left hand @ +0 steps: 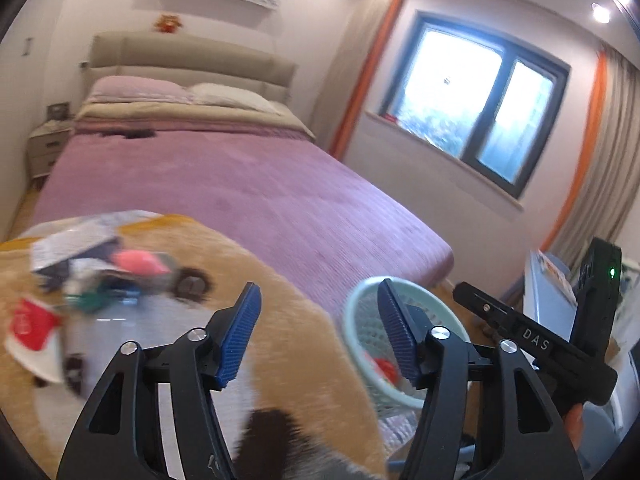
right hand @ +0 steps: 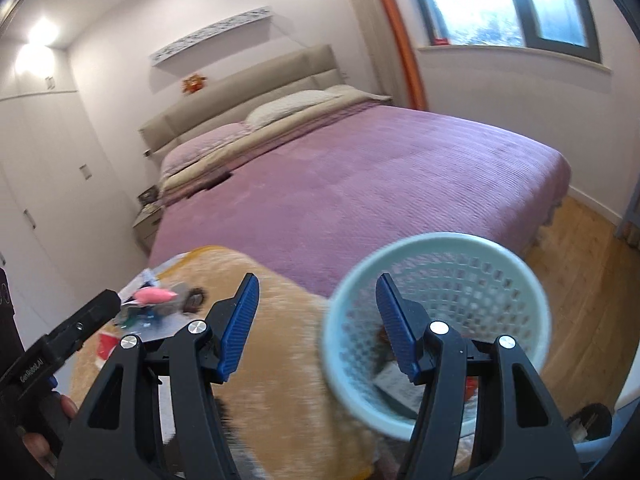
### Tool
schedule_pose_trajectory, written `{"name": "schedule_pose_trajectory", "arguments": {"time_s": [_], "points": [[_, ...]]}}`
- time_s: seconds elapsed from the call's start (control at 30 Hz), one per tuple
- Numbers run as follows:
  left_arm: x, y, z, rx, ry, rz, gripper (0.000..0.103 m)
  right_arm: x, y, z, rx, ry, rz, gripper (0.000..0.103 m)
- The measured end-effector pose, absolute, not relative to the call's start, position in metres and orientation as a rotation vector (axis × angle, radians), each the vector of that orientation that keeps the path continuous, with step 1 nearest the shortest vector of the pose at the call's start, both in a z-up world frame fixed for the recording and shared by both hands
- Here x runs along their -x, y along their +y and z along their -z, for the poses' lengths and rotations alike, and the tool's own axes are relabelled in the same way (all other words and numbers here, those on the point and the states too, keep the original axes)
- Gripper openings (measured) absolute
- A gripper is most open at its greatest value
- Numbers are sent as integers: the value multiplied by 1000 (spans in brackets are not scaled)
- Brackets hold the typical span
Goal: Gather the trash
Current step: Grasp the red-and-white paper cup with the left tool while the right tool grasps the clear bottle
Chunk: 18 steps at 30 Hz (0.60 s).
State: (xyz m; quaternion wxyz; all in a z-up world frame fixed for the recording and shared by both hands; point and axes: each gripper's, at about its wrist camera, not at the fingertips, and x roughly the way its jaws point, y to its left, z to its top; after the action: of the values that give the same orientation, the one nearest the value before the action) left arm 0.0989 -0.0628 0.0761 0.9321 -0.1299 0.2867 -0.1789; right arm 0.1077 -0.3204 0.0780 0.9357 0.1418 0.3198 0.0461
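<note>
A blurred heap of trash point(left hand: 104, 276) lies on an orange plush blanket point(left hand: 280, 320): paper, a pink piece, green bits and a red-and-white cup point(left hand: 32, 332). The heap shows again, small, in the right wrist view point(right hand: 152, 300). A mint mesh basket point(right hand: 436, 332) with some trash inside stands at the bed's foot, also in the left wrist view point(left hand: 360, 320). My left gripper point(left hand: 318, 336) is open with nothing between its blue pads, over the blanket to the right of the heap. My right gripper point(right hand: 318, 328) is open and empty at the basket's left rim.
A wide bed with a purple cover point(left hand: 248, 184) fills the middle, pillows and a beige headboard point(left hand: 188, 60) beyond. A nightstand point(left hand: 46, 148) stands left of it, a window point(left hand: 480, 108) with orange-edged curtains right. Wooden floor point(right hand: 580, 256) lies right of the basket. White wardrobes point(right hand: 40, 200) line the left wall.
</note>
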Motion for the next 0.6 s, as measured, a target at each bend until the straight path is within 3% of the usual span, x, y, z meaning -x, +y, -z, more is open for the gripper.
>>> {"name": "schedule_pose_trajectory", "arguments": {"time_s": [0.13,0.23,0.3,0.5,0.6], "points": [[-85,-8,-85,302,556,285,61,-106,-276,-86,-244,653,-170,57],[-78,29,-85,296,561,190,70,-105,-236,-87,-202,666,-231,57],[-73,51,-83,256,581,94,70,-105,-211,-83,-170,686,-270,57],[-64,126,-58,326,628,-12,71,-102,-137,-58,-113,776,-393,62],[-71,158,-38,338,685,-66,71,-103,-110,-48,-90,804,-417,70]]}}
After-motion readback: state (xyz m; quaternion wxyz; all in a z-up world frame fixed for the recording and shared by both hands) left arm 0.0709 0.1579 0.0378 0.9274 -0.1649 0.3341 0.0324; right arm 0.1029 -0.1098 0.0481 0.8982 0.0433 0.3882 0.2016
